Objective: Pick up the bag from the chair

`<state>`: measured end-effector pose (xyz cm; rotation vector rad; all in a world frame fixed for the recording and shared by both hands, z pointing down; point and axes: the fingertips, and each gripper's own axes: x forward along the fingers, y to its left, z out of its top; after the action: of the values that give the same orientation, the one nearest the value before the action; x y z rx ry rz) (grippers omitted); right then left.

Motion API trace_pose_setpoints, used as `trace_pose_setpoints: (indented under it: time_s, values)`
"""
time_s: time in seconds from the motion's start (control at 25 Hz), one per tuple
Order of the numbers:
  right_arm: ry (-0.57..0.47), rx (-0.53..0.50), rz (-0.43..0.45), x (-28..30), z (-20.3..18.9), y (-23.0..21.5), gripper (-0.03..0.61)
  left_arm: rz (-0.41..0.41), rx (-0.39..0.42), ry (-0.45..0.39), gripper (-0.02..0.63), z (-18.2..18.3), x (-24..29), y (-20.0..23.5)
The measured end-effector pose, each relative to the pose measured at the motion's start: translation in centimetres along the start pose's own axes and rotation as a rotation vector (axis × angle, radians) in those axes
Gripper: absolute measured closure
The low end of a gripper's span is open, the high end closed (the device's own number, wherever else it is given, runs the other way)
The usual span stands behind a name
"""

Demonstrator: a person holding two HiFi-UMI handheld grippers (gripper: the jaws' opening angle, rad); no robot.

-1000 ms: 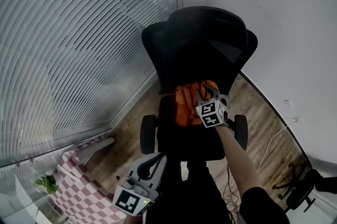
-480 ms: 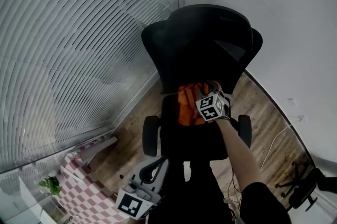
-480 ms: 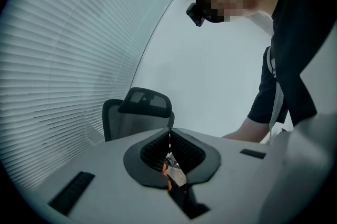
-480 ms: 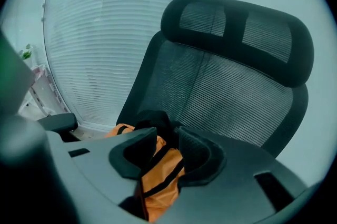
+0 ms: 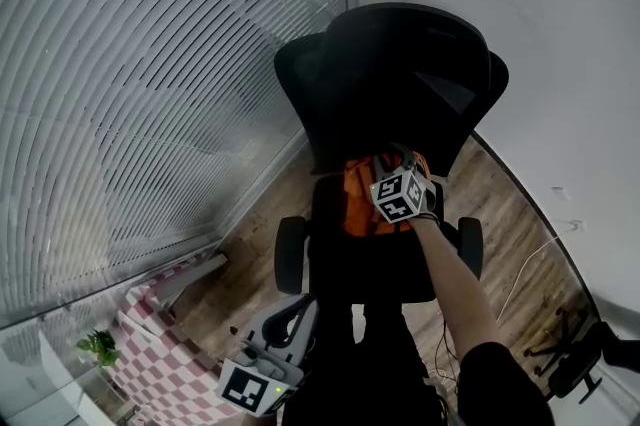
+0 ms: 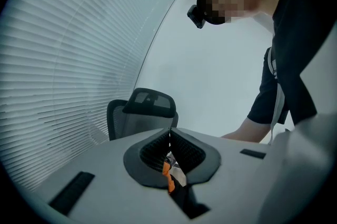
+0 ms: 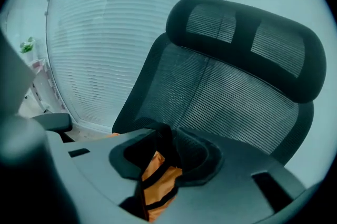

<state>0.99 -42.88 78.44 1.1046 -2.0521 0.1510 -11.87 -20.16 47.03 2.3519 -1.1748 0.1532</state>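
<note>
An orange bag with black straps is over the seat of a black mesh office chair. My right gripper is directly above the bag, shut on one black strap. In the right gripper view the orange bag hangs just under the jaws, with the chair's backrest behind. I cannot tell whether the bag is off the seat. My left gripper is held low in front of the chair, away from the bag. Its jaws are shut with nothing between them.
Window blinds fill the left side and a white wall the right. The chair's armrests flank the seat. A pink checkered thing and a small plant lie lower left. A cable runs over the wood floor.
The right gripper has moved a little toward the backrest and closed on the bag's strap. The bag looks more bunched beneath it. The left gripper has hardly moved.
</note>
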Motion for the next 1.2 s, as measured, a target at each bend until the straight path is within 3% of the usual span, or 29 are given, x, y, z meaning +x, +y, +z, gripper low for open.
trace_pose_setpoints:
  time_s: [0.44,1.2]
  values:
    - [-0.018,-0.031,-0.014,-1.2,0.3,0.6,0.549,0.0,0.003,-0.005,0.58,-0.2,-0.8,-0.8]
    - [-0.134,0.122,-0.012,-10.5,0.0,1.1,0.555,-0.012,0.051,-0.063,0.58,0.1,-2.4,-5.5]
